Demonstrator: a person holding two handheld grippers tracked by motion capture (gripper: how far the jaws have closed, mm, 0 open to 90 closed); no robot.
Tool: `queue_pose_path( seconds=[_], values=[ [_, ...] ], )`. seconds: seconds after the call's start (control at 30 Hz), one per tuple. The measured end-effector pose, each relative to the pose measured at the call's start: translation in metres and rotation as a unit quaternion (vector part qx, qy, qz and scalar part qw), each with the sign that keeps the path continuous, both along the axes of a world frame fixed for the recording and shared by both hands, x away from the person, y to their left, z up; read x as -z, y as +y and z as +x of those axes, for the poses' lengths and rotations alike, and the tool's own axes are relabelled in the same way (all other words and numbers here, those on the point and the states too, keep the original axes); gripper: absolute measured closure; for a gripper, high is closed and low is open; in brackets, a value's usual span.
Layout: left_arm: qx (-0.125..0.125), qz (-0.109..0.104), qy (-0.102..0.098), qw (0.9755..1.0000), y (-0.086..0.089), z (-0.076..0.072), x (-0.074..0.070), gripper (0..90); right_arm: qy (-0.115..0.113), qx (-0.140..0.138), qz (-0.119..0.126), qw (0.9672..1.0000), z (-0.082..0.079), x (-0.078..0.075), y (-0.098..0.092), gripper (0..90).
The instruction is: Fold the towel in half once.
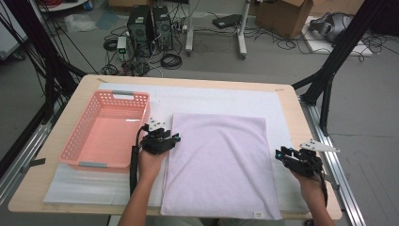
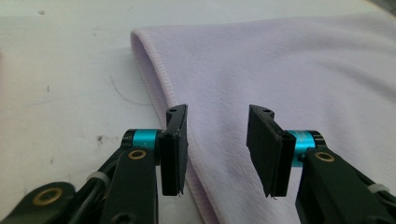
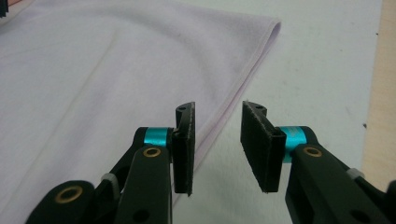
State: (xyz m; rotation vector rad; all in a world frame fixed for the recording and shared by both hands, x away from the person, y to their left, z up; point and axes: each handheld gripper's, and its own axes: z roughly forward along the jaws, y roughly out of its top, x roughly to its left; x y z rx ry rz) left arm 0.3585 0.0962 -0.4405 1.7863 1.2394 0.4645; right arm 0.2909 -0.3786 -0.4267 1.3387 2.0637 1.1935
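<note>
A lilac towel (image 1: 219, 165) lies folded and flat on a white mat (image 1: 211, 96). My left gripper (image 1: 177, 138) is at the towel's left edge, about halfway along it. In the left gripper view the towel (image 2: 280, 70) lies under the open left gripper (image 2: 218, 114), whose jaws straddle the hem and press on nothing. My right gripper (image 1: 278, 154) is at the towel's right edge. In the right gripper view the right gripper (image 3: 218, 108) is open, one jaw over the towel (image 3: 116, 70) and the other over the mat (image 3: 317, 70).
A pink plastic basket (image 1: 75, 136) with nothing in it stands left of the towel, close behind my left hand. The wooden table (image 1: 188, 80) ends just right of my right hand. Cables and computer cases sit on the floor beyond.
</note>
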Motion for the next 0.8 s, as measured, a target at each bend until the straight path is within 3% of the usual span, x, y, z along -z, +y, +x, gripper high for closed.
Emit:
queue_pose_path(
  seconds=[0.07, 0.1, 0.2, 0.23, 0.3, 0.4, 0.5, 0.57, 0.6, 0.63, 0.67, 0.7, 0.73, 0.8],
  values=[
    [-0.008, 0.002, 0.017, 0.9998, 0.000, 0.010, 0.002, 54.9, 0.008, 0.003, 0.000, 1.0000, 0.011, 0.003, 0.003, 66.4],
    [-0.012, 0.001, 0.016, 0.9998, 0.000, 0.013, 0.004, 55.0, 0.012, 0.003, 0.001, 0.9999, 0.016, 0.005, 0.006, 69.9],
    [-0.021, 0.014, 0.042, 0.9988, -0.004, 0.021, 0.009, 65.7, 0.023, 0.007, -0.009, 0.9997, 0.032, 0.013, 0.014, 74.5],
    [-0.025, 0.023, 0.034, 0.9989, -0.005, 0.020, 0.010, 70.6, 0.027, 0.008, -0.011, 0.9995, 0.037, 0.016, 0.017, 74.5],
    [-0.025, 0.017, 0.037, 0.9989, -0.004, 0.021, 0.009, 84.0, 0.035, 0.013, -0.012, 0.9992, 0.045, 0.021, 0.021, 75.3],
    [-0.050, 0.017, 0.035, 0.9980, -0.004, 0.022, 0.009, 85.5, 0.042, 0.018, -0.034, 0.9984, 0.050, 0.023, 0.026, 86.9],
    [-0.072, 0.004, 0.036, 0.9967, 0.000, 0.023, 0.008, 85.7, 0.037, 0.034, -0.059, 0.9970, 0.051, 0.019, 0.026, 88.3],
    [-0.071, 0.006, 0.033, 0.9969, 0.000, 0.023, 0.008, 85.7, 0.038, 0.052, -0.064, 0.9958, 0.051, 0.020, 0.024, 88.2],
    [-0.070, 0.007, 0.032, 0.9970, 0.000, 0.023, 0.009, 84.0, 0.042, 0.058, -0.051, 0.9961, 0.051, 0.021, 0.022, 87.5],
    [-0.072, 0.007, 0.035, 0.9968, 0.000, 0.024, 0.010, 76.8, 0.044, 0.063, -0.042, 0.9961, 0.050, 0.022, 0.022, 85.6],
    [-0.070, 0.001, 0.035, 0.9969, 0.003, 0.025, 0.010, 68.5, 0.043, 0.064, -0.040, 0.9962, 0.050, 0.023, 0.022, 79.8],
    [-0.073, 0.001, 0.033, 0.9968, 0.004, 0.025, 0.010, 65.7, 0.040, 0.064, -0.035, 0.9965, 0.052, 0.022, 0.021, 71.2],
    [-0.075, -0.002, 0.028, 0.9968, 0.005, 0.025, 0.010, 59.6, 0.034, 0.063, -0.023, 0.9972, 0.054, 0.022, 0.018, 70.2],
    [-0.064, -0.014, 0.031, 0.9973, 0.005, 0.027, 0.011, 60.3, 0.028, 0.077, 0.003, 0.9966, 0.059, 0.020, 0.012, 66.7]
  ],
)
